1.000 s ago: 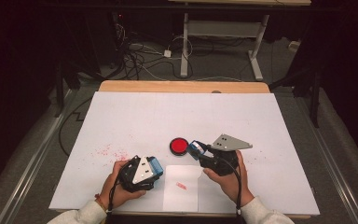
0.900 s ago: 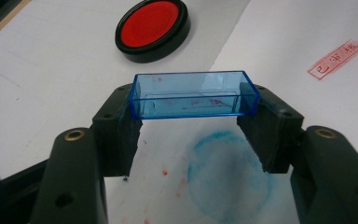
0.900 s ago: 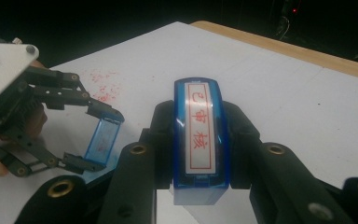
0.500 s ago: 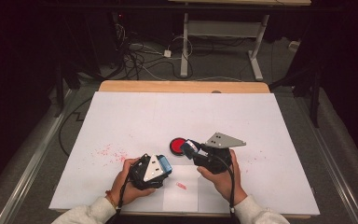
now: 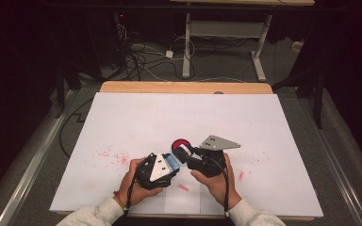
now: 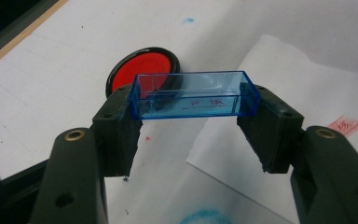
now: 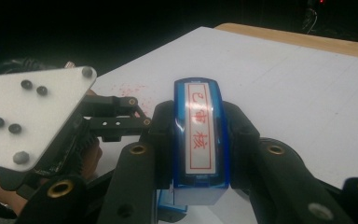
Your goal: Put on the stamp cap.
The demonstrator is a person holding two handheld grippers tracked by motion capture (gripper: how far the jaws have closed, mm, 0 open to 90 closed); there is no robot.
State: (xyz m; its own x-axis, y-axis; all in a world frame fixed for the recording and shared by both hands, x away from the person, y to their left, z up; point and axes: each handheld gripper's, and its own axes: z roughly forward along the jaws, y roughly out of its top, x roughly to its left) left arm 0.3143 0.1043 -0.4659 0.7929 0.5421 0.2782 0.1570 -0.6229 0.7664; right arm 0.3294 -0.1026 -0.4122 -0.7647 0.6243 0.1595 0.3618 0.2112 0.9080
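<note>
Two tongs gripping | left tongs point(image 6: 193, 135): blue cap point(image 6: 194, 94) | right tongs point(image 7: 196, 154): stamp point(image 7: 199, 140), red lettering visible

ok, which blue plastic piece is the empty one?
The clear blue cap in the left gripper: hollow, see-through. The stamp in the right gripper carries red characters.

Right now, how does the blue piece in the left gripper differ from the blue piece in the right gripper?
The clear blue cover in the left gripper is hollow and see-through; the blue stamp in the right gripper is solid, bearing a white label with red characters. The cover is clamped at its two ends, the stamp across its narrow sides. Both are blue, oblong plastic, firmly gripped.
</note>
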